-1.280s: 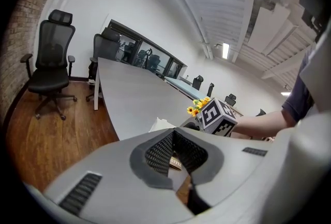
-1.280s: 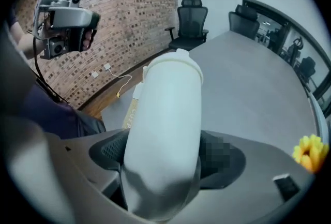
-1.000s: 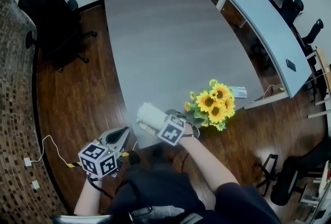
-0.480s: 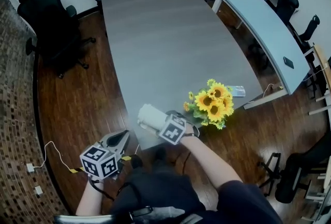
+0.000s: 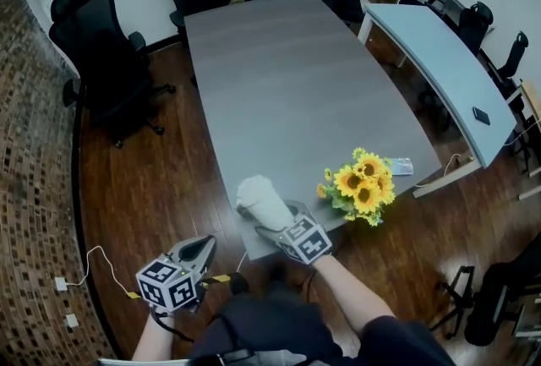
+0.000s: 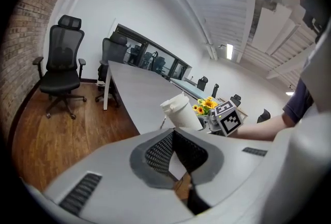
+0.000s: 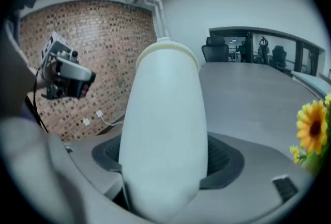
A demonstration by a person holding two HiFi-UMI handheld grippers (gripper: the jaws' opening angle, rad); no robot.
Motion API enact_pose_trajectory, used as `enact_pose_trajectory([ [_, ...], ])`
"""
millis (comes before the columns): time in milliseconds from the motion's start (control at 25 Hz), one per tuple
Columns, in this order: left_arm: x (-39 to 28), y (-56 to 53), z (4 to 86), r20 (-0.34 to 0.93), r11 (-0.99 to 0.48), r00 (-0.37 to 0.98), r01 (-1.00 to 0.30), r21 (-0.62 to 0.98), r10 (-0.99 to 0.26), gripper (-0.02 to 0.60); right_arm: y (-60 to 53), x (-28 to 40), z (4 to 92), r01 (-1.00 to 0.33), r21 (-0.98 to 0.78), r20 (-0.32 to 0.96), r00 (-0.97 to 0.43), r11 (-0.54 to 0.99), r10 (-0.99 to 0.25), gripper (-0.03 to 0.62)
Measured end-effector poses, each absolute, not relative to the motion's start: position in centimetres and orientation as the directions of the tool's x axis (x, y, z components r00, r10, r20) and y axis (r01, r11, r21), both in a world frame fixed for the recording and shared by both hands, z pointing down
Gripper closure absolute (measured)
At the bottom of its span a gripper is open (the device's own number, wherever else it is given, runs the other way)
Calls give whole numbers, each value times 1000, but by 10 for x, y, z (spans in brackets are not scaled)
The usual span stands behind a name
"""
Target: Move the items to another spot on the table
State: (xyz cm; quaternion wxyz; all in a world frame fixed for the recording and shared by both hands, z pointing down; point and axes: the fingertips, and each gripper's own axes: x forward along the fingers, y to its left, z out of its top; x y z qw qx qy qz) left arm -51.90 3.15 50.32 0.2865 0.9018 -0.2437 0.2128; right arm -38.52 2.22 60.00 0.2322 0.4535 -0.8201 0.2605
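A white lidded cup (image 5: 263, 202) hangs above the near corner of the long grey table (image 5: 287, 77), held between the jaws of my right gripper (image 5: 272, 226). Those jaws have just been closing, and their pads press on the cup's body (image 7: 164, 130), which fills the right gripper view. A bunch of yellow sunflowers (image 5: 363, 188) lies on the table to the right of the cup. My left gripper (image 5: 203, 248) is shut and empty, off the table's left side over the wooden floor. The left gripper view shows the cup (image 6: 182, 113) and the sunflowers (image 6: 207, 105) ahead.
A small clear packet (image 5: 399, 165) lies next to the flowers near the table's right edge. A pale blue table (image 5: 439, 60) with a dark phone (image 5: 480, 115) stands on the right. Black office chairs (image 5: 106, 60) stand left and at the far end. A cable (image 5: 97, 259) runs over the floor.
The right gripper has risen and turned, lifting the white cup off the table's corner and tipping it more upright. The left gripper has shifted a little.
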Motion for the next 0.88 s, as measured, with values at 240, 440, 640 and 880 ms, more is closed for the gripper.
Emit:
enact_pose_trajectory([
  [240, -530, 24, 469, 462, -770, 820, -523, 365, -338, 569, 3, -431, 494, -812, -314, 346, -581, 492, -737, 217],
  [440, -528, 21, 413, 292, -842, 905, -403, 359, -309, 563, -3, -453, 402, -781, -260, 169, -616, 568, -770, 217],
  [640, -537, 18, 350, 135, -923, 959, -276, 266, -248, 287, 1, -489, 335, -751, -177, 86, -656, 636, -750, 217],
  [880, -567, 26, 314, -28, -956, 993, -100, 277, -112, 173, 21, -535, 299, -663, -208, -19, -733, 720, -680, 217],
])
